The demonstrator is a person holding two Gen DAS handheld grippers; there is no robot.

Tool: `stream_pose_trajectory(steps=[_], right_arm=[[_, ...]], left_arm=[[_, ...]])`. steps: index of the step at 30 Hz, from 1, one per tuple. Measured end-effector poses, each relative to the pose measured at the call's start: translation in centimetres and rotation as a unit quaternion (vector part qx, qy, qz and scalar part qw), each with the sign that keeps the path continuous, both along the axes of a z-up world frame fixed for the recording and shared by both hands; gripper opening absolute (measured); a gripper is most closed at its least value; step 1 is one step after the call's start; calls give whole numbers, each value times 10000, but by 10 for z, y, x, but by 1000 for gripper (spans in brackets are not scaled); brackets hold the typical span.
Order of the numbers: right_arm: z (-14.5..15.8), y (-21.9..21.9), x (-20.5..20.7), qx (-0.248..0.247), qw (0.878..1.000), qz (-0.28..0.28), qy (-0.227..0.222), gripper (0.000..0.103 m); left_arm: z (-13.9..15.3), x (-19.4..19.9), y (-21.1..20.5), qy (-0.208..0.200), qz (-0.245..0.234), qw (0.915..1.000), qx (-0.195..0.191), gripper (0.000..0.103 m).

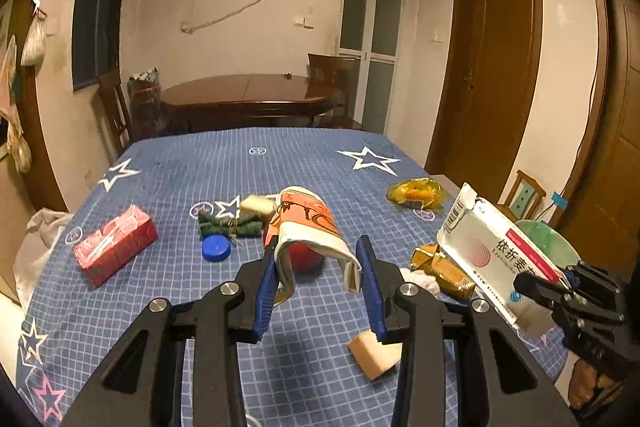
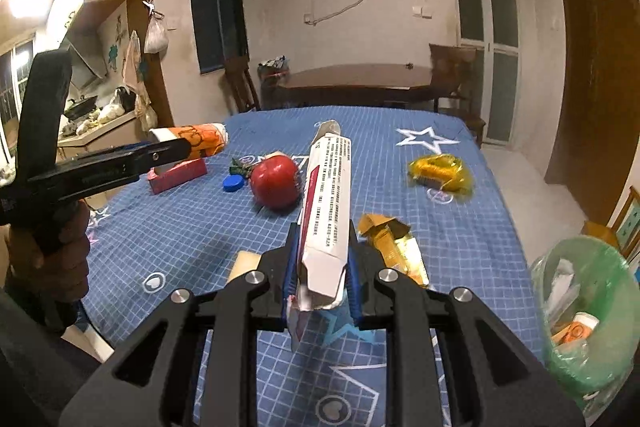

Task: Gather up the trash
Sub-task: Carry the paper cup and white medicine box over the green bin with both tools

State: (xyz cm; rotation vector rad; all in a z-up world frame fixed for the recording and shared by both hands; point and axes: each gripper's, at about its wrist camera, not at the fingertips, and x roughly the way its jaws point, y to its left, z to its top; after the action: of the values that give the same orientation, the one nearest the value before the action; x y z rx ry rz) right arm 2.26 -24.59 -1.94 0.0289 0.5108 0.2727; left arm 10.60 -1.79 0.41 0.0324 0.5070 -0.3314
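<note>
My left gripper (image 1: 318, 259) is shut on a crushed orange-and-white paper cup (image 1: 308, 227) and holds it above the blue star tablecloth; it also shows in the right wrist view (image 2: 192, 141). My right gripper (image 2: 323, 263) is shut on a flattened white medicine box (image 2: 326, 203), held above the table; the box also shows at the right of the left wrist view (image 1: 496, 251). A green-bagged trash bin (image 2: 588, 311) stands off the table's right edge with trash inside.
On the tablecloth (image 2: 460, 227) lie a red apple (image 2: 276, 181), a blue bottle cap (image 2: 233, 183), a red box (image 1: 116, 245), a gold wrapper (image 2: 394, 247), a yellow plastic wrapper (image 2: 440, 173), sponge pieces (image 1: 376, 353) and a green scouring pad (image 1: 230, 225).
</note>
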Motion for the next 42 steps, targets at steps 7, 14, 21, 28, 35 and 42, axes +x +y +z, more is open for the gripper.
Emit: stream_pose_trajectory(steps=[7, 14, 21, 28, 35, 42], right_arm=[[8, -6, -6, -121, 9995, -191, -226, 19], [14, -13, -14, -284, 9978, -396, -440, 19], [22, -33, -22, -413, 9948, -692, -629, 19], [29, -65, -27, -503, 9900, -1116, -707, 19], [33, -110, -32, -570, 9808, -1731, -687, 19], [31, -163, -34, -688, 9672, -2390, -518, 19]], left_arm=[[8, -3, -43, -296, 110, 9986, 432, 39], [5, -1, -72, -311, 120, 9972, 663, 39], [4, 0, -96, -327, -5, 9965, 765, 39], [7, 5, -132, -383, -323, 9952, 843, 39], [15, 10, -193, -414, -911, 9913, 860, 39], [16, 11, -282, -366, -1638, 9815, 923, 39]])
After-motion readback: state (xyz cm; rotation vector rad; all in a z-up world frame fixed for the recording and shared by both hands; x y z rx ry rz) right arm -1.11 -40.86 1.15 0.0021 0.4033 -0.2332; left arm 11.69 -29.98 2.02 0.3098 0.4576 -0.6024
